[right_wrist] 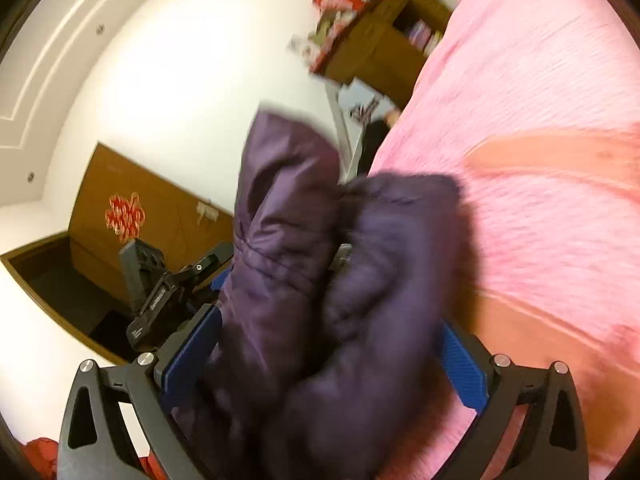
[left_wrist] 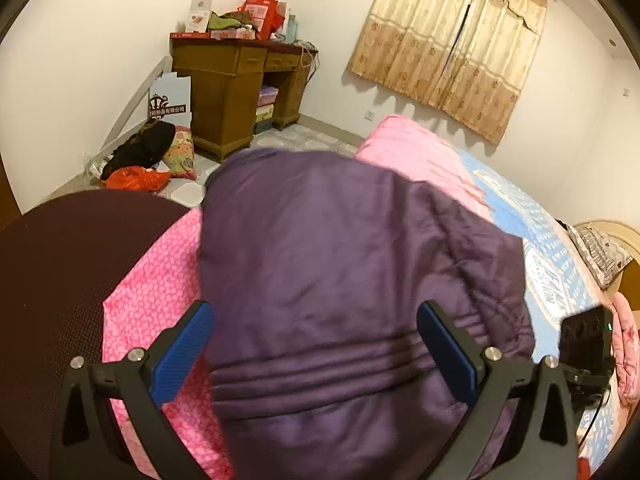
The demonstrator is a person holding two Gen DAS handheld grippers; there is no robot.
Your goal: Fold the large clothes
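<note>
A purple padded jacket (left_wrist: 340, 264) lies folded on the pink bedcover (left_wrist: 160, 292). My left gripper (left_wrist: 316, 320) is open, its blue pads (left_wrist: 188, 344) wide apart on either side of the jacket's ribbed hem. In the right wrist view the same jacket (right_wrist: 320, 280) is bunched up between the blue pads (right_wrist: 192, 352) of my right gripper (right_wrist: 328, 340), which holds thick folds of it above the bed; the view is tilted and blurred. The other gripper (right_wrist: 168, 292) shows at the left of that view.
A dark round chair back (left_wrist: 60, 280) stands left of the bed. A wooden desk (left_wrist: 236, 88) piled with boxes, a pile of bags and a cushion (left_wrist: 148, 156) on the floor, a curtained window (left_wrist: 452, 44), and a blue patterned quilt (left_wrist: 552, 256) at right.
</note>
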